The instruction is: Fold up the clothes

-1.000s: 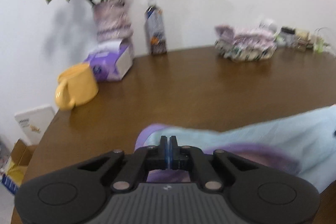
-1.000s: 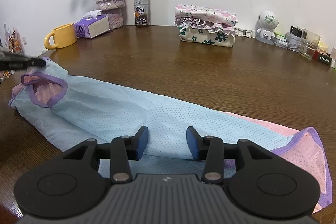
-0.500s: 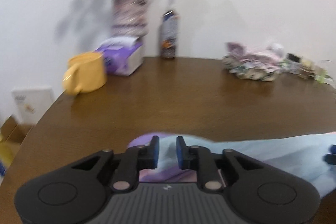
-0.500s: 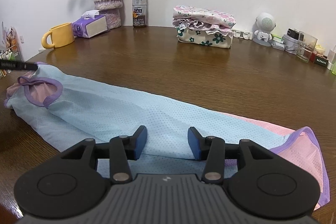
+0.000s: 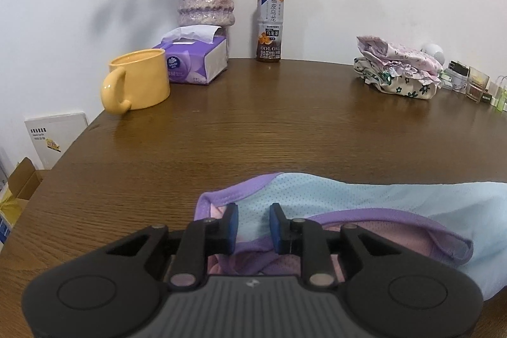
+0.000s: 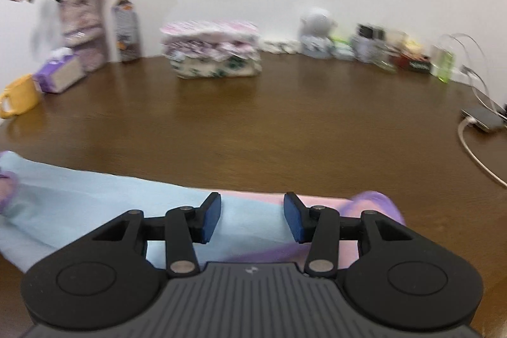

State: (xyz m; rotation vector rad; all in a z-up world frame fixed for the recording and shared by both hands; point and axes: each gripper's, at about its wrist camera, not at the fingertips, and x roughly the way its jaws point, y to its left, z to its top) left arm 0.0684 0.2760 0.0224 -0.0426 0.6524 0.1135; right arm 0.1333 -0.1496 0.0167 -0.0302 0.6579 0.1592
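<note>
Brown wood surface (image 5: 253,132) holds a blue shirt (image 5: 396,198) with purple trim, lying long and flat at the near edge. Left tool (image 5: 253,225) is spread over the shirt's purple end; right tool (image 6: 252,219) is spread wide over its pink end. Farther back sit a yellow mug (image 5: 139,81), tissues (image 5: 196,59), a tea bottle (image 5: 270,24) and folded clothes (image 5: 399,68).
</note>
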